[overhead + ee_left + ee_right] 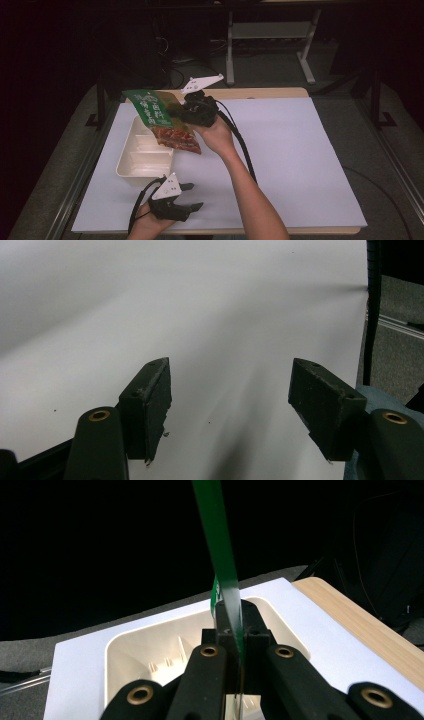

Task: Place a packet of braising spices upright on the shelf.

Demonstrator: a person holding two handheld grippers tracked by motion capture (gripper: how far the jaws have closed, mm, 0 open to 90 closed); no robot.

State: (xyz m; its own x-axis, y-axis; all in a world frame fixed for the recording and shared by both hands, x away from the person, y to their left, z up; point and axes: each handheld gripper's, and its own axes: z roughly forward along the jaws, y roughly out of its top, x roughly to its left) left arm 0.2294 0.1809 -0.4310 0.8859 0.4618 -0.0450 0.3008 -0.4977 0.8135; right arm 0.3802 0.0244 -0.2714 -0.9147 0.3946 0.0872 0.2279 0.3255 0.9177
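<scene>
Right tongs (192, 111) are clamped on one edge of a green snack packet (162, 122), which hangs in the air over the far part of the white divided tray (131, 165). In the right gripper view the packet (222, 570) stands edge-on between the closed jaws, with the tray (120, 652) directly below. Left tongs (192, 196) rest low at the near edge of the worktop (300, 160), jaws spread wide and holding nothing; the left gripper view shows bare white surface (200, 315) between them.

Risks, as judged from this position:
- The hold is on a thin margin of film only. The filled part of the packet droops below the grip, so a quick swing could pull the film out of the jaws.
- The packet looks longer than one tray compartment; lowered flat, it could bridge the dividers or overhang the rim.
- The tray is light and unsecured. A packet dragged against its wall could shift it towards the left edge, which lies near.

Open room: the worktop to the right of the tray is free and wide. The far wooden edge is just beyond the right hand (217, 135).
</scene>
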